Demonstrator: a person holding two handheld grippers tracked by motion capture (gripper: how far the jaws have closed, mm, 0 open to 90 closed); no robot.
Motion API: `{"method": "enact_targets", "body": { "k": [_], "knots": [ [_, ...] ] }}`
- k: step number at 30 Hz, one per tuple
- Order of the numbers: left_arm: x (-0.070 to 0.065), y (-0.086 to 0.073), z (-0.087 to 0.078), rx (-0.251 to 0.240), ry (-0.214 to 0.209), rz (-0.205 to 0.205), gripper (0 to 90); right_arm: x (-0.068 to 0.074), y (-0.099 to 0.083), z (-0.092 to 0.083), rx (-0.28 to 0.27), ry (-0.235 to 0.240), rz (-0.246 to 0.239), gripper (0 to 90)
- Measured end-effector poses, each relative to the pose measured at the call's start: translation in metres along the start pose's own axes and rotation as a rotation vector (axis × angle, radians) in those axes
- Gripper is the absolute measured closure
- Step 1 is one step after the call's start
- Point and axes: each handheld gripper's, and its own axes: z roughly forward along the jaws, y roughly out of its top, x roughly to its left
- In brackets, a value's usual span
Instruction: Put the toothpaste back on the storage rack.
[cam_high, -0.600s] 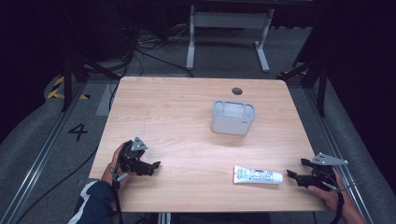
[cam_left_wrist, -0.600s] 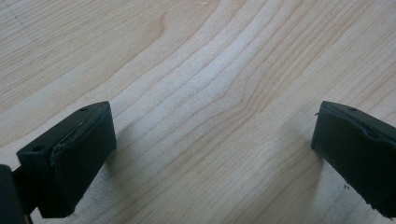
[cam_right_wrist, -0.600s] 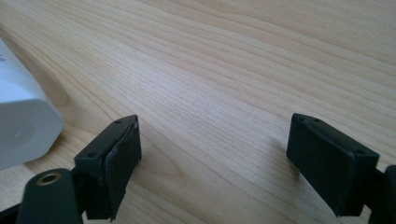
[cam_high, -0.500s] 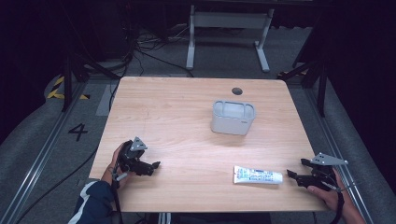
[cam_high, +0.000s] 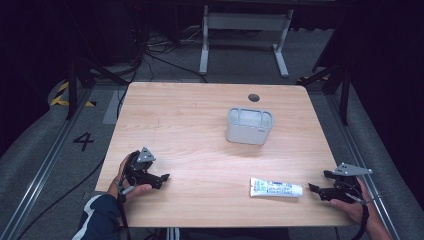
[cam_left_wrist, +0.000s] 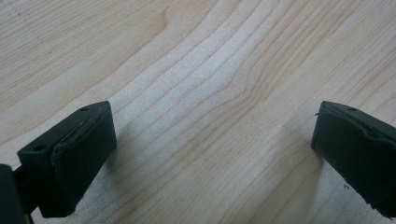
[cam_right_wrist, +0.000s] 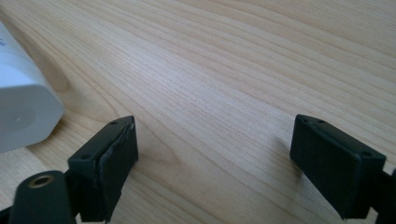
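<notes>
Item 1, my right gripper (cam_high: 314, 189): jaws spread wide with nothing between them, bare wood grain in the gap as its own view shows (cam_right_wrist: 212, 163). It sits low at the near right corner of the table (cam_high: 190, 125), tips pointing toward the tube; the grey three-cornered plate rides on top, and the hand (cam_high: 357, 205) behind it reaches past the table's right edge.

Item 2, toothpaste tube (cam_high: 276, 188): white with blue-green print, lying flat on the near right part of the table, lengthwise along the near edge. Its right end is just beside my right gripper's tips, apart from them. In the right gripper view the tube's white end (cam_right_wrist: 21, 109) shows at the left, outside the left jaw, not between the pads.

Item 3, my left gripper (cam_high: 162, 177): jaws wide apart, empty, only tabletop between them in its own view (cam_left_wrist: 212, 154). It rests low at the near left of the table, tips pointing right, held by the left hand (cam_high: 127, 180) with a dark sleeve with a white stripe (cam_high: 100, 220) behind. Well apart from the tube.

Item 4, grey bin (cam_high: 249, 126): small, open-topped, rounded corners, upright right of the table's centre, beyond the tube and well apart from both grippers.

Item 5, round dark hole (cam_high: 254, 97) in the tabletop near the far edge, behind the bin
</notes>
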Motion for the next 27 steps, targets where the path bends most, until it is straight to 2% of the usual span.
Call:
{"method": "enact_targets", "body": {
  "k": [4,9,12,17,19,21,27],
  "knots": [
    [0.000,0.000,0.000,-0.001,0.000,-0.003,0.5,0.001,0.003,-0.001,0.018,0.011,-0.021,17.8],
    [0.000,0.000,0.000,0.000,0.000,0.000,0.4,0.004,0.004,-0.005,0.026,0.070,-0.051,21.4],
    [0.000,0.000,0.000,0.000,0.000,0.000,0.5,0.005,0.006,-0.009,0.017,0.087,-0.058,22.7],
    [-0.001,0.000,0.000,-0.001,0.002,-0.007,0.5,0.017,0.012,-0.014,0.038,0.133,-0.144,24.3],
    [0.000,0.000,0.000,-0.001,0.001,-0.004,0.5,0.018,0.013,-0.014,0.039,0.135,-0.151,24.3],
    [0.000,0.000,0.000,-0.001,-0.002,-0.003,0.4,0.024,0.015,-0.017,0.051,0.161,-0.171,23.4],
    [0.000,0.000,0.000,-0.001,0.000,-0.005,0.5,0.034,0.019,-0.020,0.055,0.193,-0.206,22.7]
  ]
}}
